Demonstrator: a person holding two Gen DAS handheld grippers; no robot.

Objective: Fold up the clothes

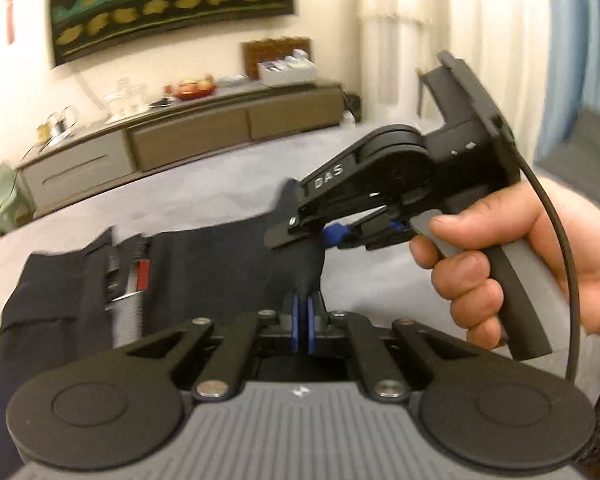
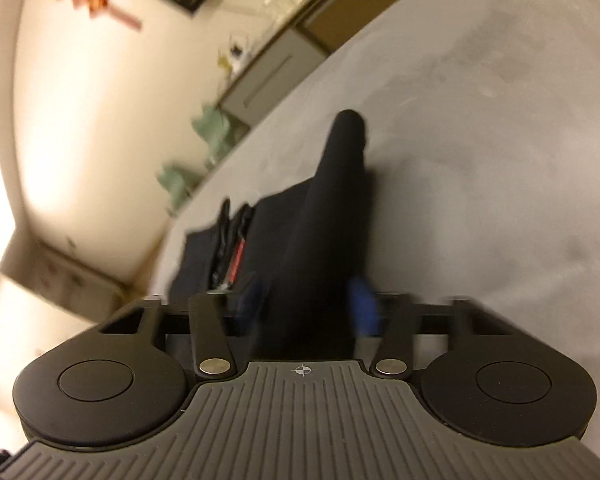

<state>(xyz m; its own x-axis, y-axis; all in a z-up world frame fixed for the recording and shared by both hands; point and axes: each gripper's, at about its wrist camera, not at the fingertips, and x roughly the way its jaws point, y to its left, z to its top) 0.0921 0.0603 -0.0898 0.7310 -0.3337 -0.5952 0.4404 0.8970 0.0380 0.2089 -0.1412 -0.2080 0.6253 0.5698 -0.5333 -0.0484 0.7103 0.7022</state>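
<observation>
A black garment (image 1: 204, 264) with a grey and red inner label lies on a grey bed cover (image 1: 228, 184). My left gripper (image 1: 303, 320) is shut on a lifted fold of the black garment at its near edge. My right gripper (image 1: 332, 236), held by a hand, comes in from the right and pinches the same raised fabric a little higher. In the right wrist view the garment (image 2: 324, 248) runs up between the blue fingers (image 2: 362, 308) of my right gripper (image 2: 308, 304), and one end sticks up as a rounded tip. The jaws stand apart around the thick fold.
A long brown sideboard (image 1: 180, 136) with glasses, a fruit bowl and boxes stands along the far wall under a dark painting (image 1: 168, 4). Pale curtains (image 1: 460, 32) hang at right. A green stool (image 1: 0, 196) stands at left. The grey bed cover (image 2: 480, 160) spreads to the right.
</observation>
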